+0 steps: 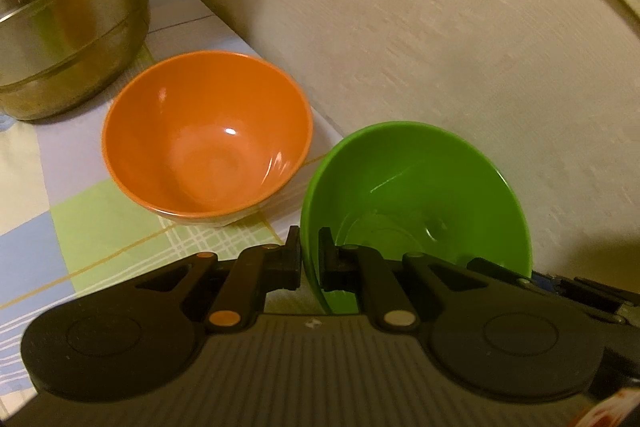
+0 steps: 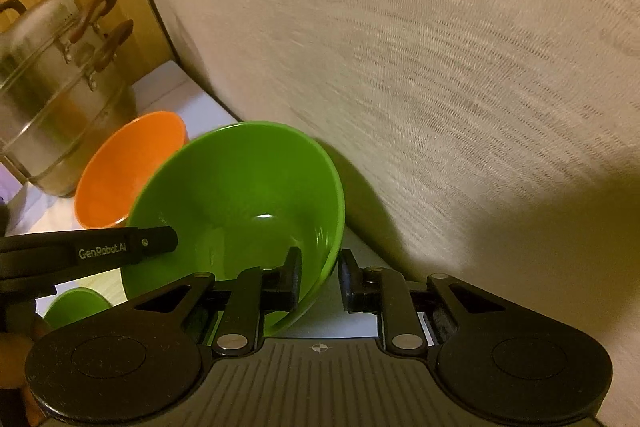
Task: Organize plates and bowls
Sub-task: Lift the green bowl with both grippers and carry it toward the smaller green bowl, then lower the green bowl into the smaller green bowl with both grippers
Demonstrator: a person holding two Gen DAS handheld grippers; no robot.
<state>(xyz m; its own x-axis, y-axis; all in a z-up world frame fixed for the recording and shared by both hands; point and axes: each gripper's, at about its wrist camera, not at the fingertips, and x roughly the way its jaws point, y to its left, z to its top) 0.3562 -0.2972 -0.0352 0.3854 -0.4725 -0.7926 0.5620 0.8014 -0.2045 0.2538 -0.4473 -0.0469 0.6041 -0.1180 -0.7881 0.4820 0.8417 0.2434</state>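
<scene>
The left gripper (image 1: 310, 251) pinches the green bowl's (image 1: 416, 195) near rim, tilting it beside the orange bowl (image 1: 204, 147) by the steel pot (image 1: 68, 19). The right gripper (image 2: 320, 275) straddles the opposite rim, apparently not clamped. The left gripper's arm reads "GenRobot.AI".

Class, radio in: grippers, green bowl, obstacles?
Left gripper shut on green bowl rim. Right gripper straddles opposite rim, right pad apart. Orange bowl beside.

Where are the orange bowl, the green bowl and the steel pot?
orange bowl (image 1: 208, 143), left wrist view, inner floor.
green bowl (image 2: 248, 187), right wrist view, inner wall.
steel pot (image 1: 68, 27), left wrist view, side wall.
</scene>
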